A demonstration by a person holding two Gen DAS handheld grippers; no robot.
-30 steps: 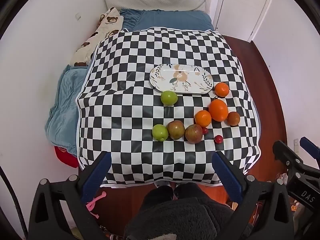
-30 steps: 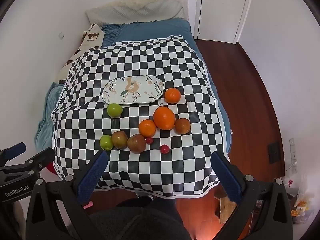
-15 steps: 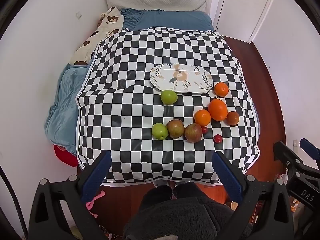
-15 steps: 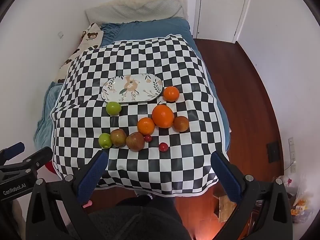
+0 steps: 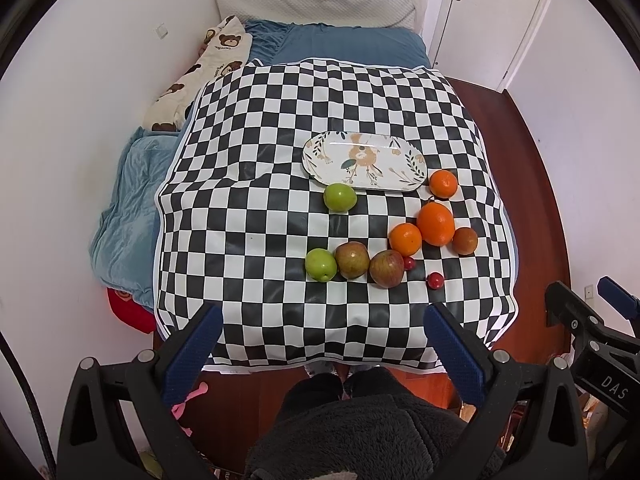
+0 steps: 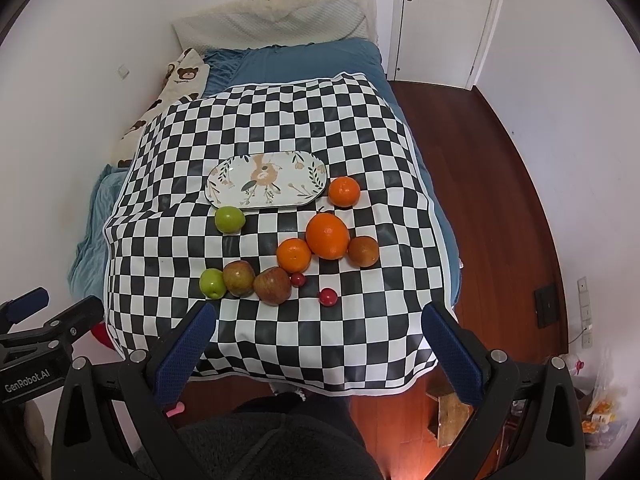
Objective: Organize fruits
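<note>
Nearest to me, both tools hang well short of the fruit: my left gripper (image 5: 320, 344) and my right gripper (image 6: 316, 340) each have their jaws spread wide and hold nothing, over the front edge of the checked cloth (image 5: 256, 216). Just beyond lies a row touching one another: a green apple (image 5: 321, 265), a russet apple (image 5: 352, 259) and a second russet apple (image 5: 386, 268), with a small red fruit (image 5: 409, 263) against the last and another red one (image 5: 435, 280) apart to the right. Behind them sit an orange (image 5: 405, 239), a bigger orange (image 5: 435, 223) and a brownish fruit (image 5: 465, 241), close together; farther back a lone green apple (image 5: 340, 197) touches the rim of the plate (image 5: 316, 160), and a third orange (image 5: 443, 183) sits just right of it. I judge the apples firm, smooth and fairly heavy, so they could roll or slip; I would close across the widest part, fingers either side. The oranges should give a little and grip better. The red ones look light and easy to crush or flick away. Round fruit has no real long axis; the green apple in front shows its stem end towards me. The plate's long axis runs left to right, and it holds no fruit.
</note>
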